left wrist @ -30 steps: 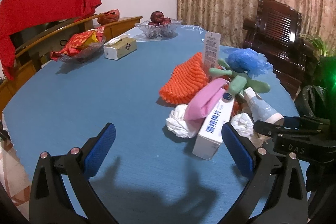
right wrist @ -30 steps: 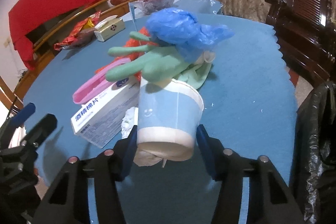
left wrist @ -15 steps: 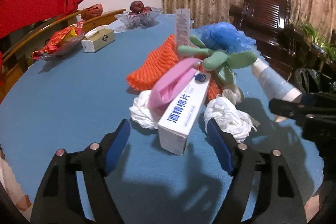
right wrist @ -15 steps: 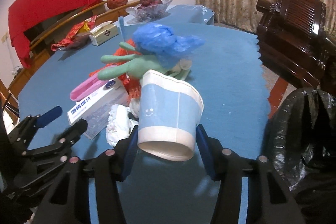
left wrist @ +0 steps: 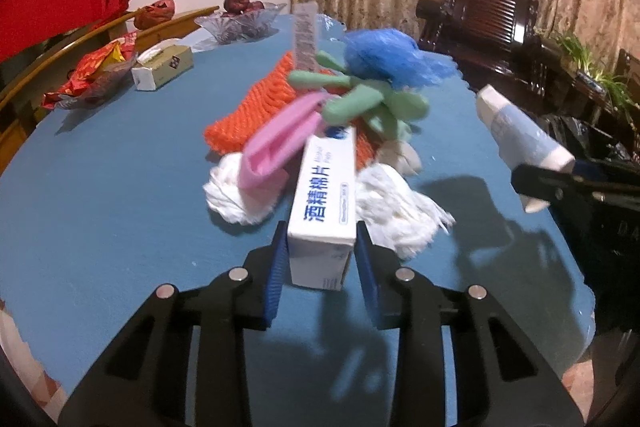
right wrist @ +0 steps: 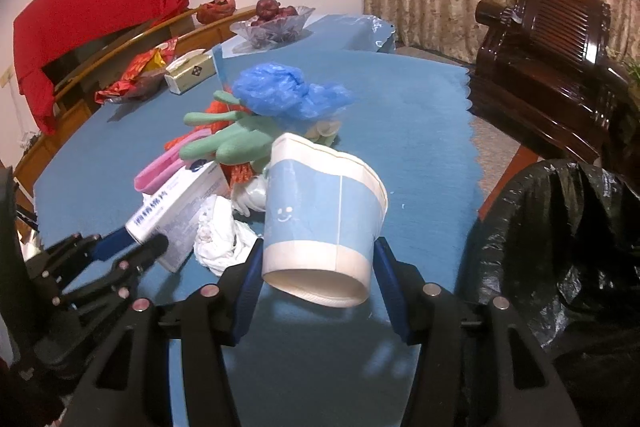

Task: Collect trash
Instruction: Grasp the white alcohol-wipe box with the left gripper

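On a blue table (left wrist: 100,187) lay a heap of trash: an orange net, a pink strip, a green glove, a blue bag and wads of white tissue. A white box (left wrist: 326,195) stuck out of the near side of the heap, its long axis running straight away from the left gripper (left wrist: 322,265) and its near end sitting between the two blue pads. The jaws had just been closing around that end. The pads stood against the box's narrow sides and looked to be touching them, though motion blur made it hard to be sure how firmly they pressed. The box's far end was tucked under the pink strip (left wrist: 280,143) and the glove (left wrist: 360,103), so, by my reckoning, a pull straight back along the box's length would free it with least disturbance to the heap.

The right gripper (right wrist: 318,273) held a blue and white paper cup (right wrist: 324,219) clamped by its base, mouth pointing away and tilted up, raised clear of the table. A black trash bag (right wrist: 560,247) gaped just to that gripper's right, beyond the table edge. The right hand was the nearer to the bag, while the left was the one at the box.
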